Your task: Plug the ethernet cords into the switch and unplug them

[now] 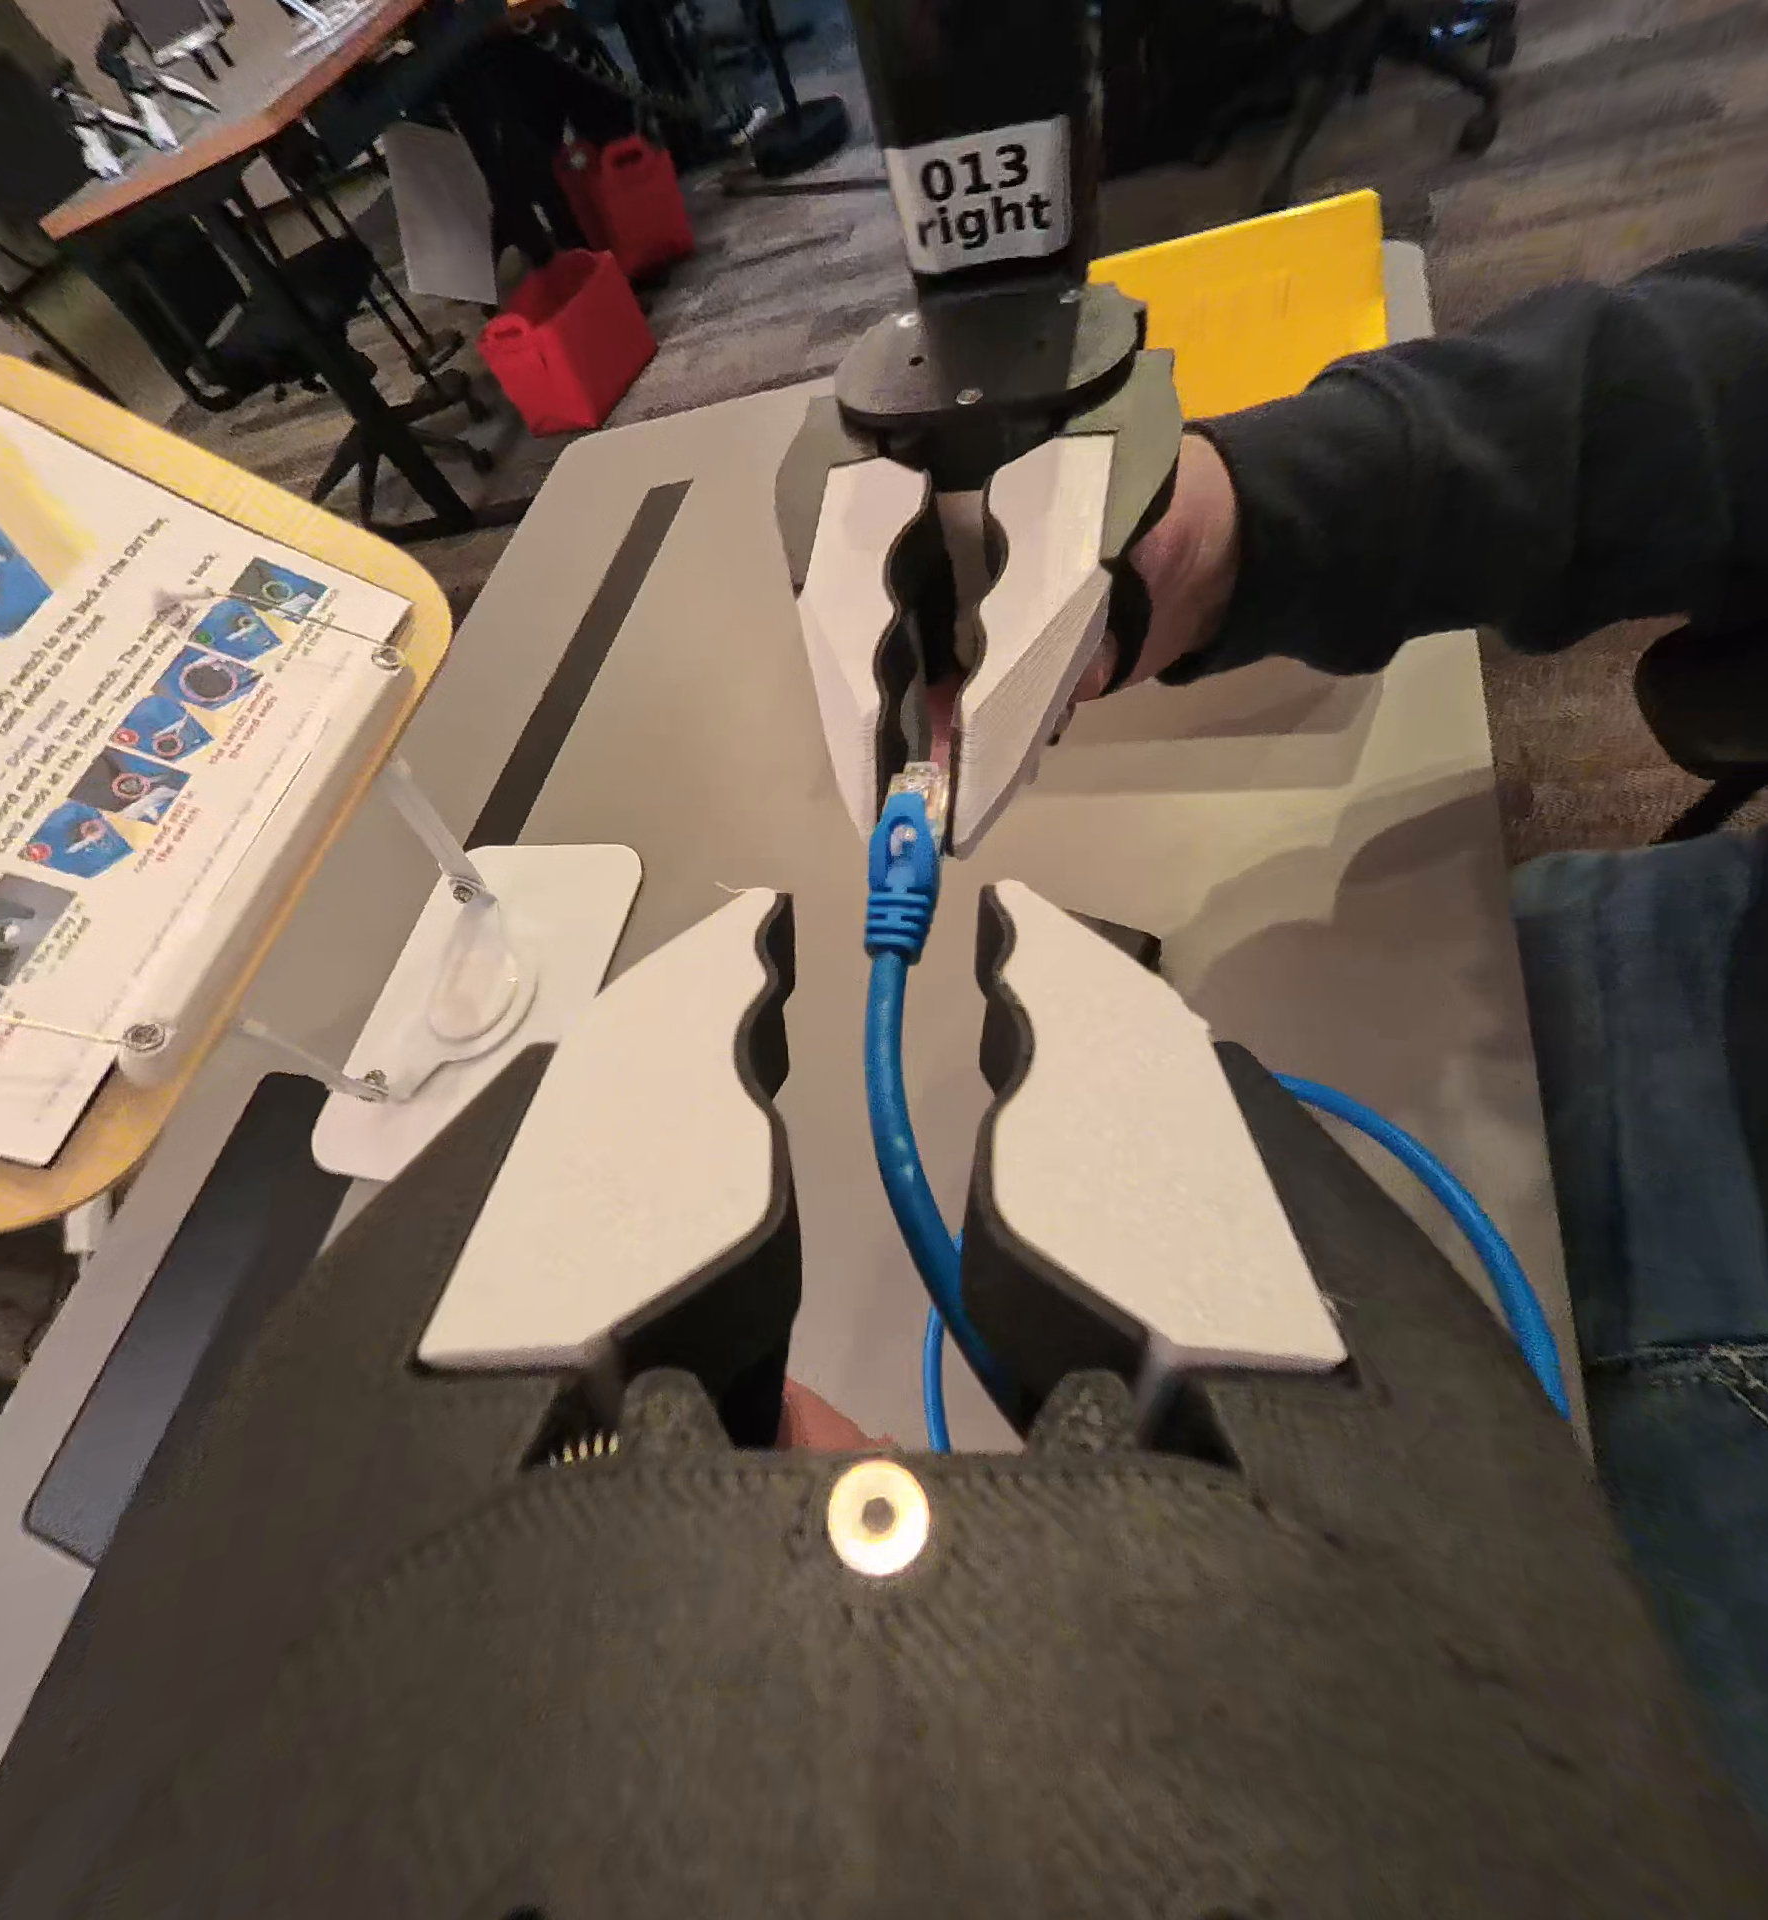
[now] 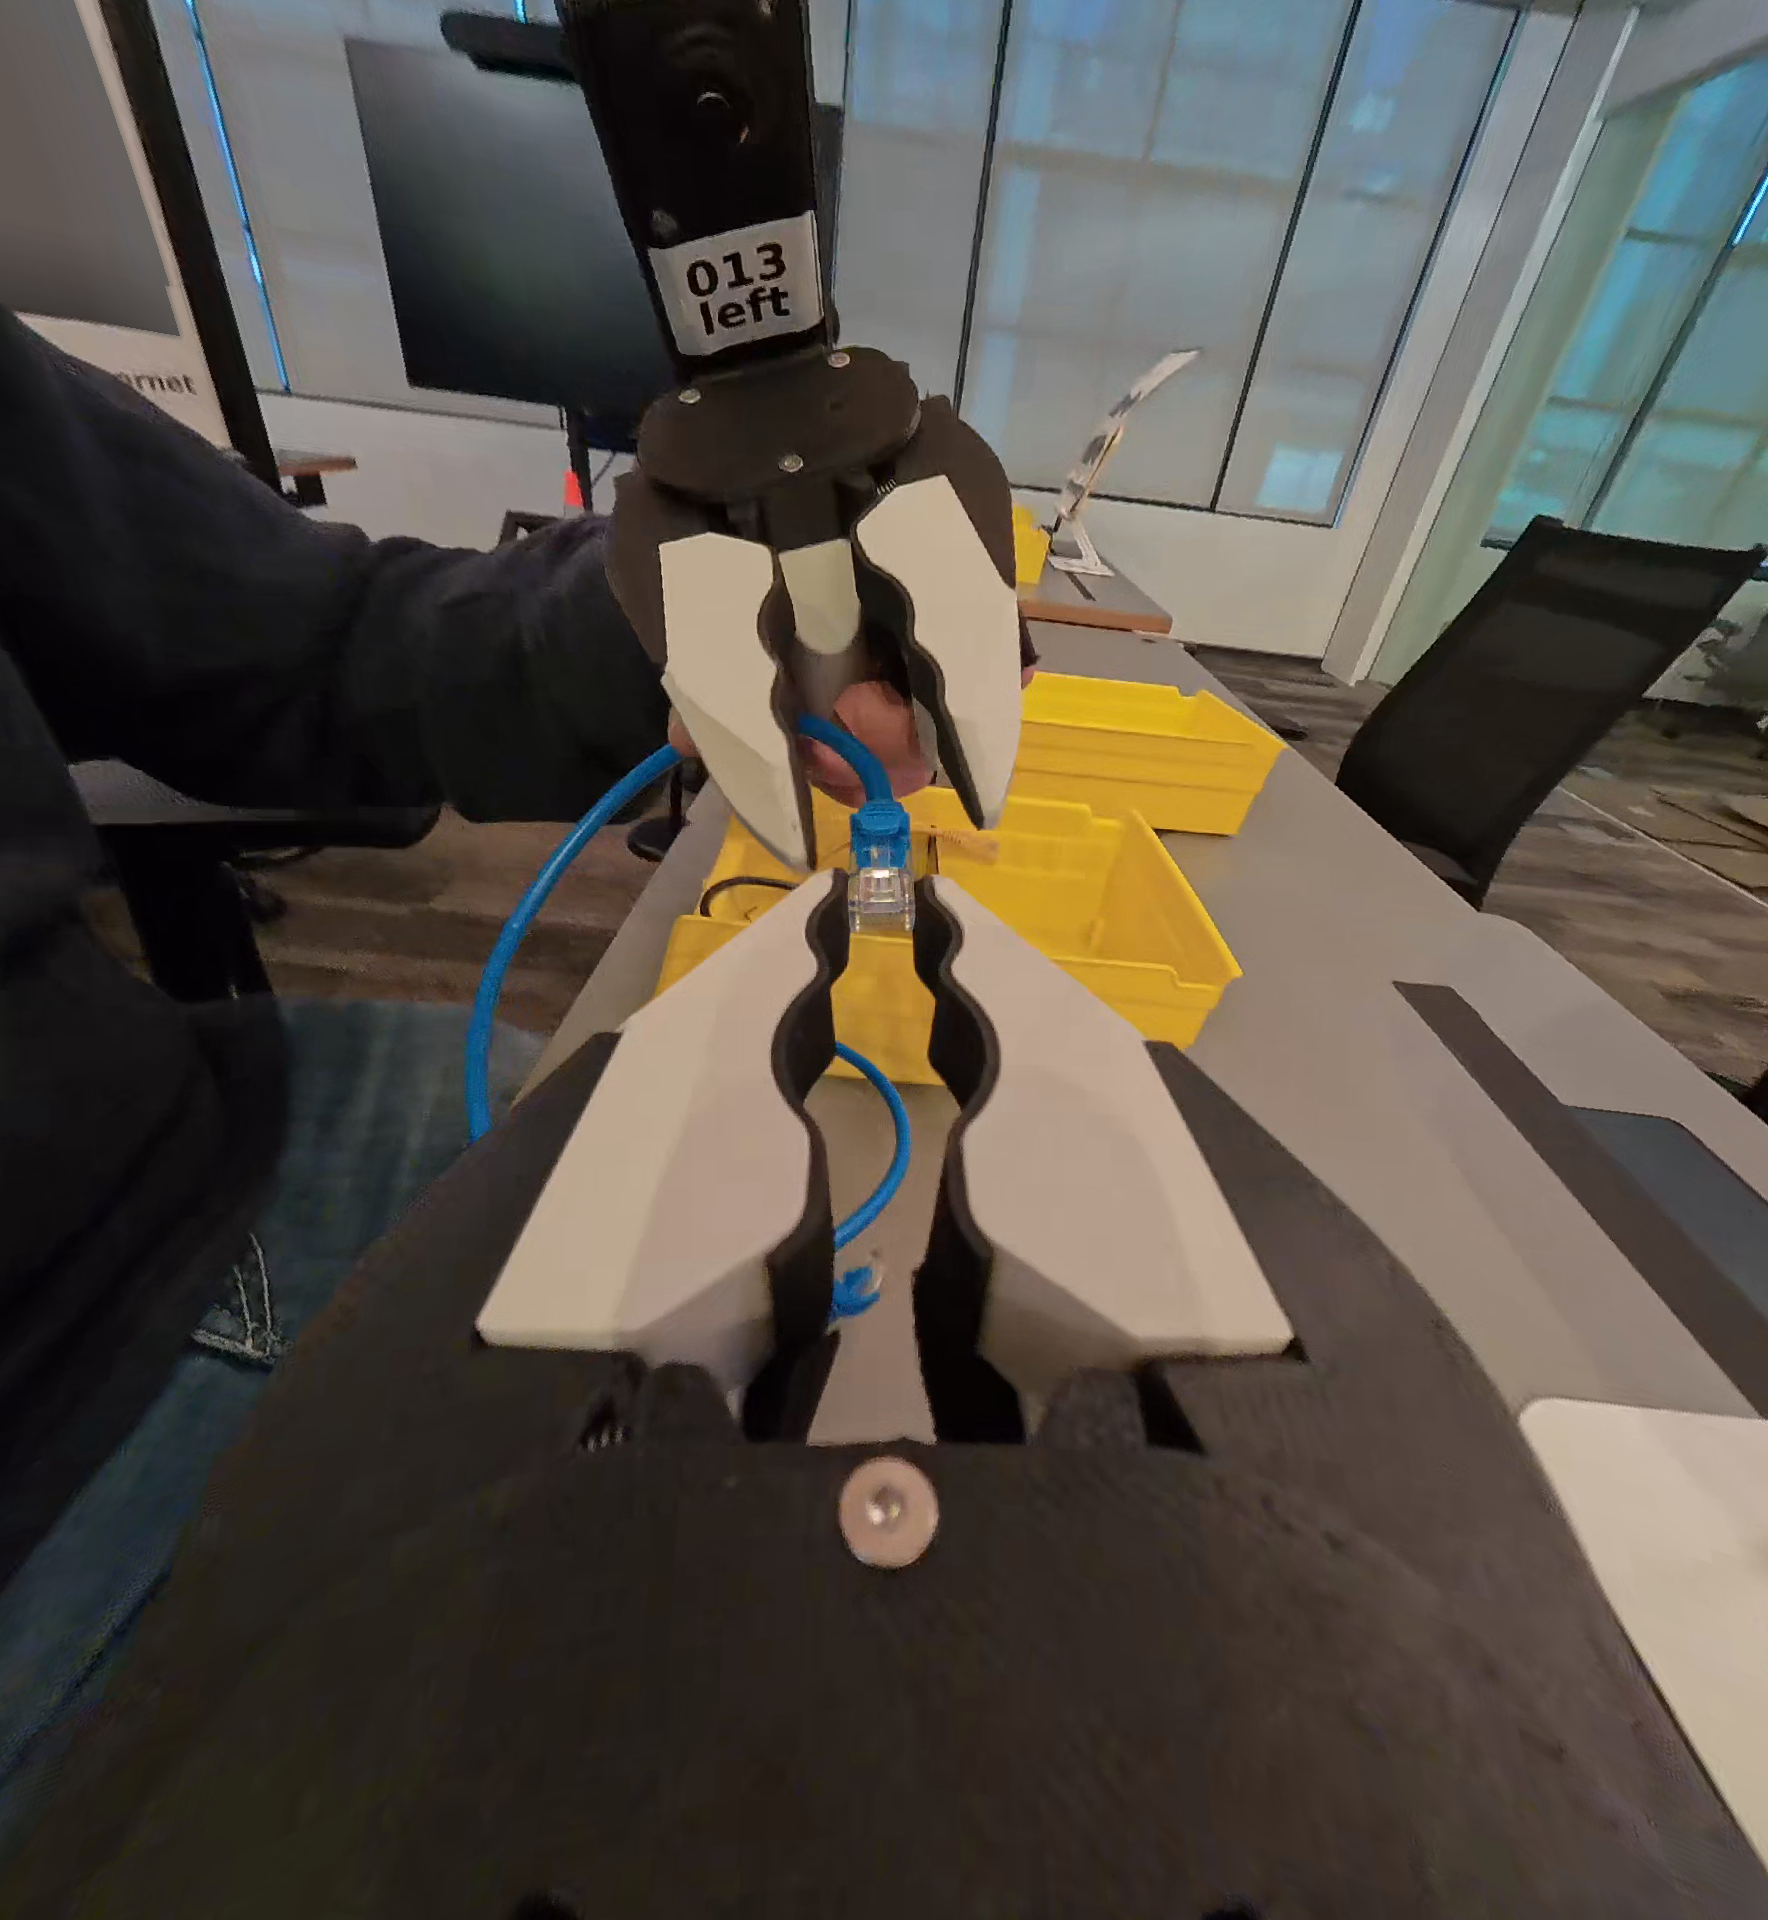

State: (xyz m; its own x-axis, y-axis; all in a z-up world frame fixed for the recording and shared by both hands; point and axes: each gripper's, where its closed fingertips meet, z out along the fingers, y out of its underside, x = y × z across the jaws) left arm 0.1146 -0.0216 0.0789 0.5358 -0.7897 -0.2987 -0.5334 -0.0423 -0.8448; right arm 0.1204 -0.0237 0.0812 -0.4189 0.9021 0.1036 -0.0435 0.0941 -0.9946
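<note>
Left tongs (image 1: 885, 904) stand released, fingers apart around the blue ethernet cord (image 1: 885, 1091) without touching it. Opposite, the right tongs (image 2: 882, 896) are clenched on the cord's clear plug (image 2: 880, 896), above the grey bench (image 1: 1275, 831) and a yellow bin (image 2: 1119, 935).

Grippers face each other above table (image 1: 1275, 831); cord (image 1: 895, 1039) between; bins (image 2: 1119, 935) behind left gripper (image 2: 885, 821).

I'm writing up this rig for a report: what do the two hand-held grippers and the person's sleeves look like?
Both the left hand-held gripper and the right hand-held gripper have black textured bodies, white fingers with wavy black inner pads, and a white sticker on a black handle. The sleeves are dark.
</note>
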